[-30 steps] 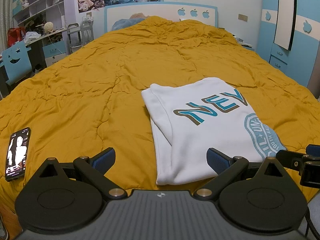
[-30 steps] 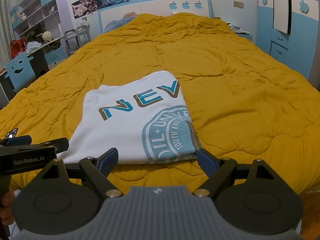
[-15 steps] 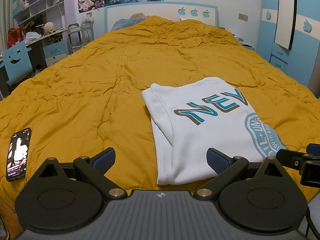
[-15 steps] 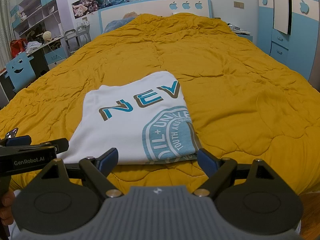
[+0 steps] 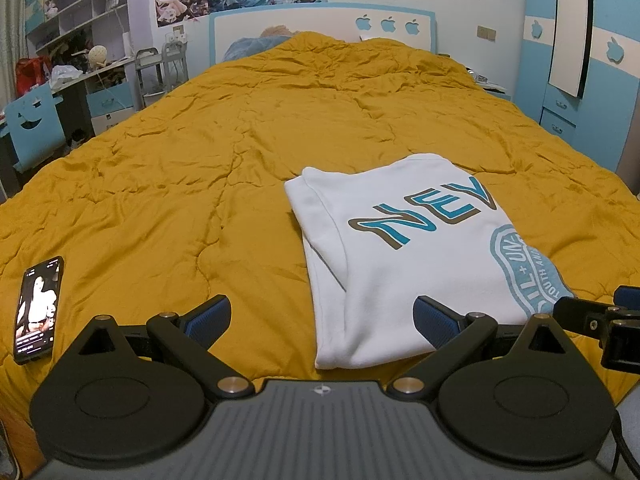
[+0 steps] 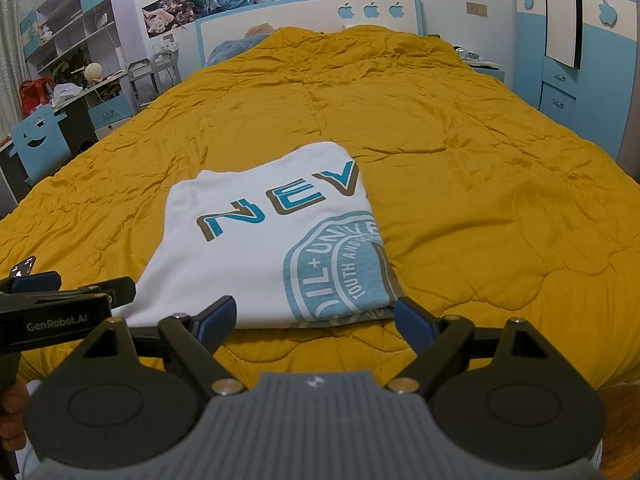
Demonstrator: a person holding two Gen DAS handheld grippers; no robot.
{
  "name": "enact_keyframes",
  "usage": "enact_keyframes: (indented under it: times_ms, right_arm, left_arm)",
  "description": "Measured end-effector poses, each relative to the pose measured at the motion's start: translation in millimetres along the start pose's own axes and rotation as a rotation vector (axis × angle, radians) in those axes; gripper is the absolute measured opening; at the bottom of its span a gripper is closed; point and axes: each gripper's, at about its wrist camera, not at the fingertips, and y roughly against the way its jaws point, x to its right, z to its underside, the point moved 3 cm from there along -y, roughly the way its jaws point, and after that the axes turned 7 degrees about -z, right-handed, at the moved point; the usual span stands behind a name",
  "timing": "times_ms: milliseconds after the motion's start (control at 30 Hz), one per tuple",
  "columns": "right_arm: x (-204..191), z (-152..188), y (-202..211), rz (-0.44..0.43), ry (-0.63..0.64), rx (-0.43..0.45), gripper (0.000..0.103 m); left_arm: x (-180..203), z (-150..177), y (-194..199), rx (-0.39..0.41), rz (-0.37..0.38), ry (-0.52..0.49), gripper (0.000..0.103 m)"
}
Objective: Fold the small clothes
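Observation:
A white shirt (image 5: 404, 256) with blue "NEV" lettering and a round blue print lies folded flat on the mustard quilt (image 5: 200, 168); it also shows in the right wrist view (image 6: 256, 248). My left gripper (image 5: 322, 320) is open and empty, held just short of the shirt's near left corner. My right gripper (image 6: 316, 320) is open and empty, held just short of the shirt's near edge. Each gripper shows at the edge of the other's view: the right one (image 5: 600, 320) and the left one (image 6: 60, 304).
A phone (image 5: 38, 310) with a lit screen lies on the quilt at the near left. A desk, shelves and a blue chair (image 5: 34, 128) stand left of the bed. Blue wardrobes (image 5: 580, 60) stand at the right. The headboard (image 5: 320, 24) is at the far end.

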Motion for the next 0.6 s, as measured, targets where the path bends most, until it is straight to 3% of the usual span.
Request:
enact_keyframes:
  times_ms: [600]
  right_arm:
    - [0.6,-0.4,0.6,0.001,-0.001,0.000,0.082]
  left_arm:
    - [-5.9,-0.7,4.0,0.007,0.006,-0.017,0.103]
